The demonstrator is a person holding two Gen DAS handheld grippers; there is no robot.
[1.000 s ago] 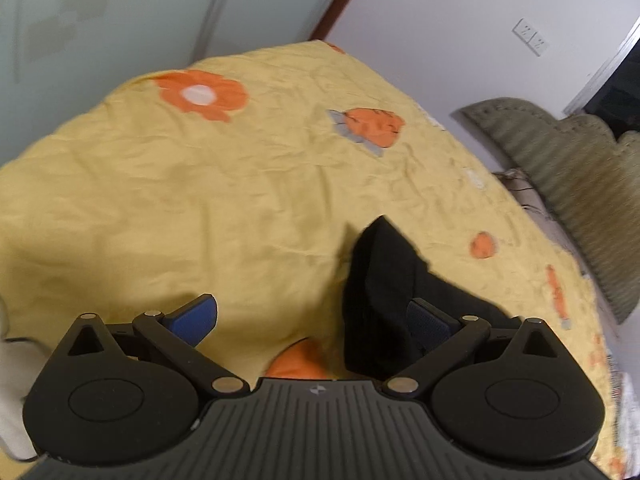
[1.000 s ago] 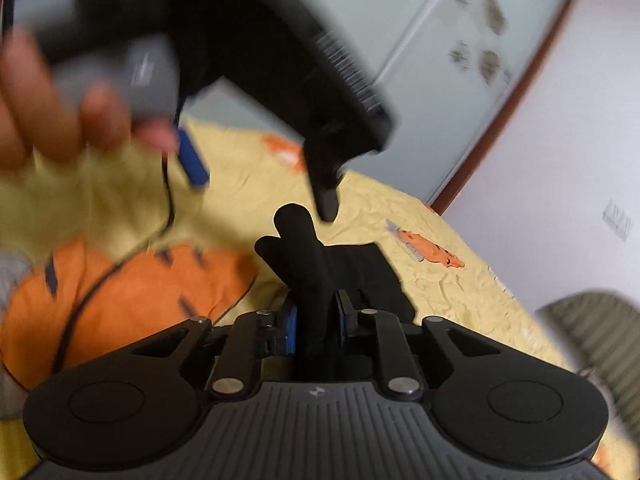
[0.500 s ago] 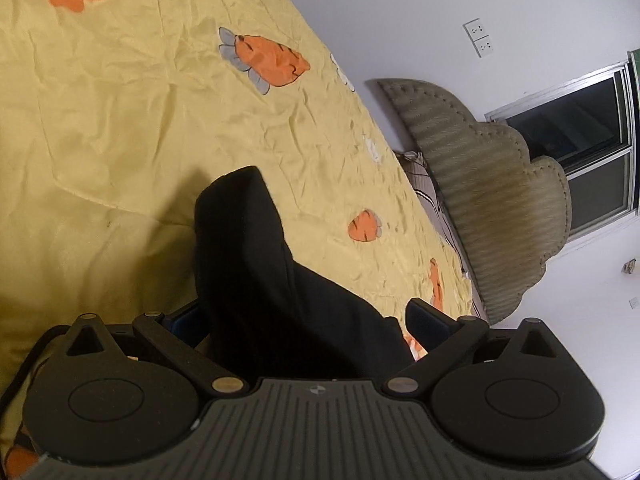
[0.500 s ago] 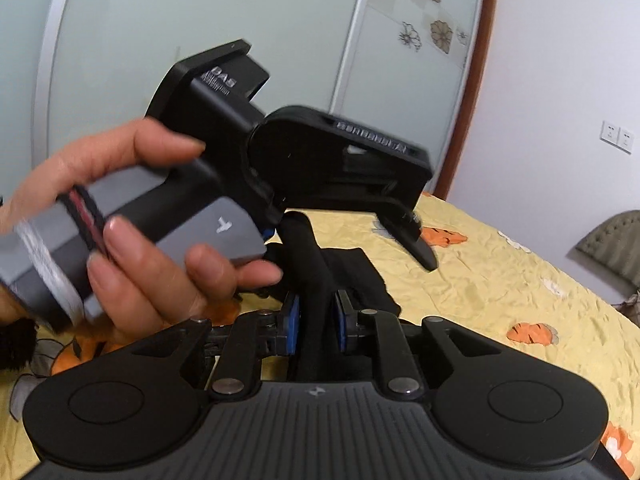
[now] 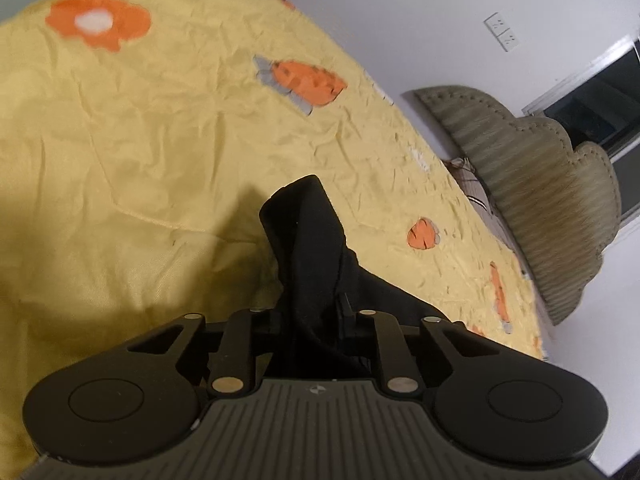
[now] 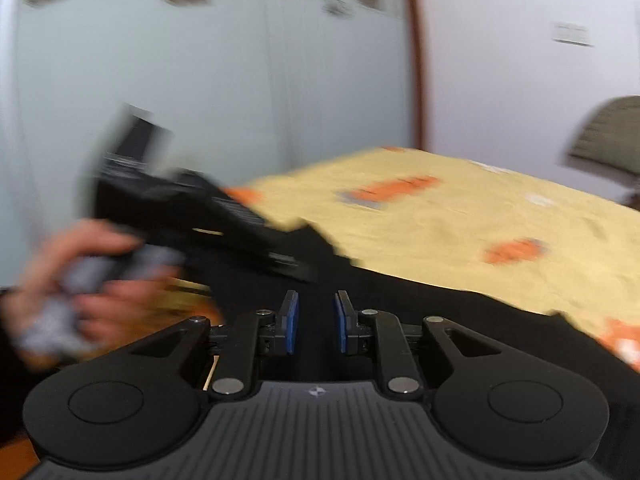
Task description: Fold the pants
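Left tongs (image 5: 310, 316) just closed — pinching pants (image 5: 308, 248) | right tongs (image 6: 316, 322) pinching pants too | right view only: hand (image 6: 76, 280)

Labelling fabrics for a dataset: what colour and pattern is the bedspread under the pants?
Yellow with orange flower and carrot prints; the bedspread shows best in the left wrist view.

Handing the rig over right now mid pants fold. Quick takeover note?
Left gripper: jaws have just closed, now shut on a bunched fold of the black pants.
Right gripper: shut on black pants fabric; this view is motion-blurred.
Pants lie partly on the yellow bedspread, with the pinched parts lifted off it.
The person's hand holding the left gripper shows in the right view.
Done: both grips taken.
Left: the fold itself, then laying it flat. How far folding has got I cannot tell.
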